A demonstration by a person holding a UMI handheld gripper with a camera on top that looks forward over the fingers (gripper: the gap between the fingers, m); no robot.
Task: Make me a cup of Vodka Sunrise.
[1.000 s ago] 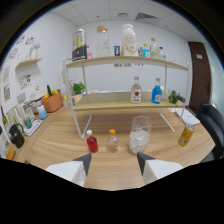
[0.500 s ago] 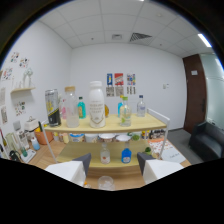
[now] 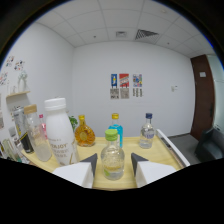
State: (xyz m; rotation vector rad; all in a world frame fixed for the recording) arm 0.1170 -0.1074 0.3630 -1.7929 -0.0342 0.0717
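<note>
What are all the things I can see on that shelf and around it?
Green-capped bottle: 1, clear, between the fingers.
White bottle: 1, white, beside the left finger.
Amber bottle: 1, round, behind the white bottle.
Blue bottle: 1, yellow cap, behind the green-capped bottle.
Clear bottle: 1, dark cap, on the far side.
Shelf: 1, pale wood.
Posters: 3, colourful, on the wall.
Gripper: 1, white fingers, open.

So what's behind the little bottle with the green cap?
Behind the green-capped bottle, which stands between the open gripper fingers, is a blue bottle. Only its yellow cap and upper body show; its base is covered.
</note>
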